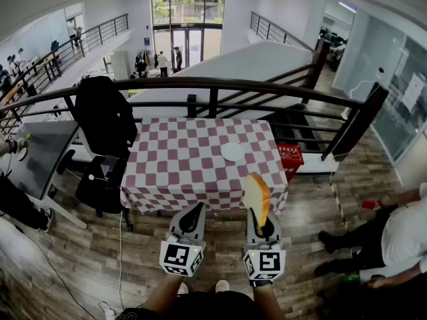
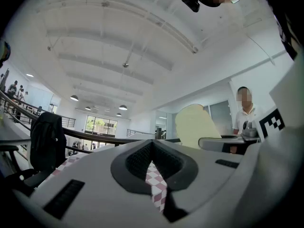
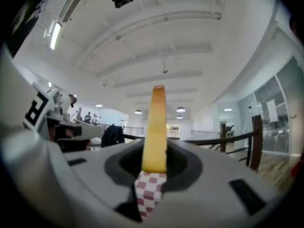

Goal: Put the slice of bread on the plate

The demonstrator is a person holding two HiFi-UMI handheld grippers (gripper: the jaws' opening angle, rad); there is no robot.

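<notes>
Pinching the bread slice (image 1: 257,196) upright, the right gripper (image 1: 261,228) should tilt it flat over the white plate (image 1: 233,152) at eleven o'clock; the left gripper (image 1: 197,209) sits pressed together.

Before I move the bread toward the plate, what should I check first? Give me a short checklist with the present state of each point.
1. Slice of bread held by the right gripper: ok, jaws closed on its lower end, slice upright.
2. Plate ready to receive: ok, nothing lies on it.
3. Way across the table to the plate: ok, only the plate shows on the cloth.
4. Left gripper out of the way: ok, beside the right one, nothing between its jaws.
5. Grip firm enough for the carry: cannot tell.
</notes>
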